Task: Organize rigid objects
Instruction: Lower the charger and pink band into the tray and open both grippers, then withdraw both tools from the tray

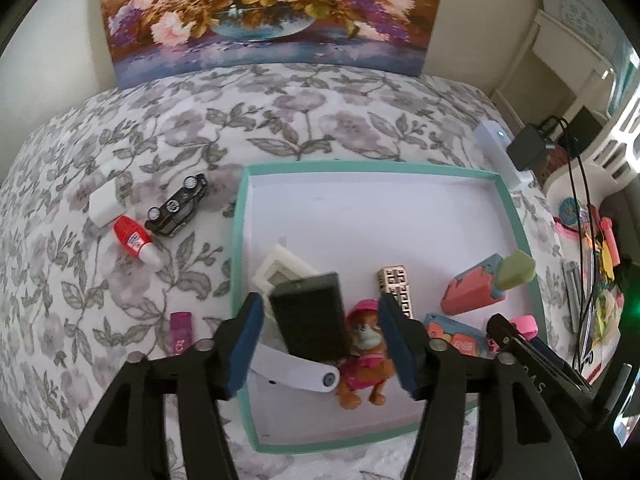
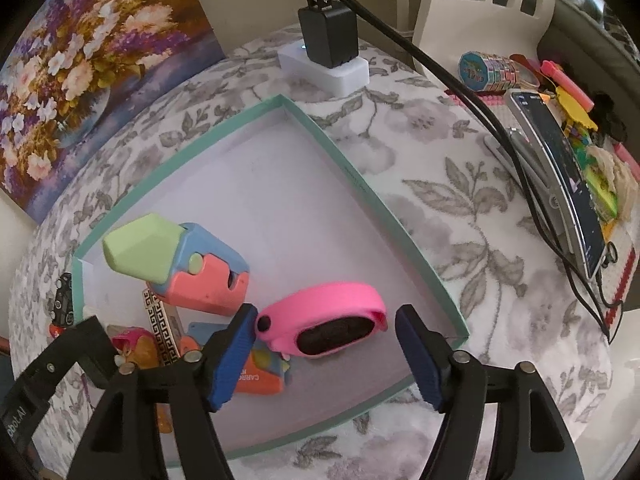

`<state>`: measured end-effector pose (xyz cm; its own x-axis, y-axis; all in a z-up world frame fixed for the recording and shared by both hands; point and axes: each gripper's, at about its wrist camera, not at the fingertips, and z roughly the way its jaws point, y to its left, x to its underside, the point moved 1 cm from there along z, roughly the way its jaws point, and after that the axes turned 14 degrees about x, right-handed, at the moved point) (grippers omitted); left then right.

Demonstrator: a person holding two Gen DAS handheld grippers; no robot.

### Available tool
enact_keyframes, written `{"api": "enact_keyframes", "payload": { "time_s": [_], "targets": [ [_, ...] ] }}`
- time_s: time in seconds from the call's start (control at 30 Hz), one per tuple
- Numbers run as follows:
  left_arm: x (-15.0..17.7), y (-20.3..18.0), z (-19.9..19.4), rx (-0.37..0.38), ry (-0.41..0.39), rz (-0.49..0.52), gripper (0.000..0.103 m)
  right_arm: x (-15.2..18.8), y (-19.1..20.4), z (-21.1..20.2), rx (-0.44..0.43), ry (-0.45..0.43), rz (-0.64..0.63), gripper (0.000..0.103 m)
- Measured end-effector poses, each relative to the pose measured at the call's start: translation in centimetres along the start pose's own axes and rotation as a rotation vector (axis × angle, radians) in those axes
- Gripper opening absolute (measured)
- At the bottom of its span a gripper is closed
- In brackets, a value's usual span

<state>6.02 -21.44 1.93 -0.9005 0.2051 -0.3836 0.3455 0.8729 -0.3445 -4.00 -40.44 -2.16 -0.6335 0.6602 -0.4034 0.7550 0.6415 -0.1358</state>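
Observation:
A white tray with a teal rim [image 1: 239,240] lies on the flowered cloth. My left gripper [image 1: 320,300] hangs open over its near left part. A blurred black slab [image 1: 310,316] is between the fingers, and neither pad presses on it. Under it lie a white frame [image 1: 280,266], a white strap [image 1: 292,372] and an orange monkey toy [image 1: 364,356]. My right gripper [image 2: 328,312] is open around a pink band [image 2: 324,320] that rests in the tray [image 2: 360,184]. The left pad is close to the band and the right pad stands apart.
Also in the tray are a gold patterned bar [image 1: 396,284] and a coral-blue block with a green tip [image 2: 180,264]. Left of it lie a toy car [image 1: 178,206], a red bottle [image 1: 136,242], a white box [image 1: 105,202] and a purple piece [image 1: 180,332]. A charger [image 2: 328,36], cables and a phone [image 2: 560,176] are on the right.

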Motion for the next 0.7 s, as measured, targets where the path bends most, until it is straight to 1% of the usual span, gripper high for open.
{"api": "enact_keyframes", "payload": {
  "time_s": [0.03, 0.07, 0.13, 0.2, 0.33, 0.37, 0.43, 0.5, 0.57, 0.7],
  "targets": [
    [0.0, 0.3, -0.1, 0.002, 0.0, -0.01, 0.082, 0.0, 0.0, 0.0, 0.002, -0.002, -0.002, 0.079],
    [-0.1, 0.6, -0.2, 0.006, -0.002, -0.024, 0.083, 0.0, 0.0, 0.0, 0.004, -0.003, -0.003, 0.08],
    [-0.2, 1.0, -0.4, 0.002, -0.004, -0.041, 0.083, 0.0, 0.0, 0.0, 0.004, -0.002, -0.007, 0.083],
    [-0.3, 1.6, -0.7, -0.013, -0.011, -0.058, 0.084, 0.0, 0.1, 0.0, 0.006, -0.003, -0.013, 0.084],
    [-0.5, 2.7, -1.1, -0.042, -0.014, -0.092, 0.084, 0.0, 0.2, 0.0, 0.015, -0.011, -0.018, 0.091],
    [-0.6, 3.2, -1.2, -0.054, -0.014, -0.106, 0.084, 0.0, 0.2, 0.0, 0.017, -0.013, -0.018, 0.091],
    [-0.6, 3.9, -1.4, -0.067, -0.015, -0.125, 0.086, 0.0, 0.2, -0.1, 0.017, -0.015, -0.017, 0.091],
    [-0.6, 4.9, -1.6, -0.084, -0.017, -0.15, 0.095, 0.0, 0.2, -0.1, 0.018, -0.017, -0.016, 0.092],
    [-0.6, 5.7, -1.8, -0.092, -0.021, -0.172, 0.095, 0.0, 0.1, 0.0, 0.026, -0.019, -0.012, 0.102],
    [-0.2, 7.0, -2.0, -0.116, -0.028, -0.208, 0.096, -0.1, 0.1, -0.2, 0.038, -0.027, -0.012, 0.103]
  ]
}}
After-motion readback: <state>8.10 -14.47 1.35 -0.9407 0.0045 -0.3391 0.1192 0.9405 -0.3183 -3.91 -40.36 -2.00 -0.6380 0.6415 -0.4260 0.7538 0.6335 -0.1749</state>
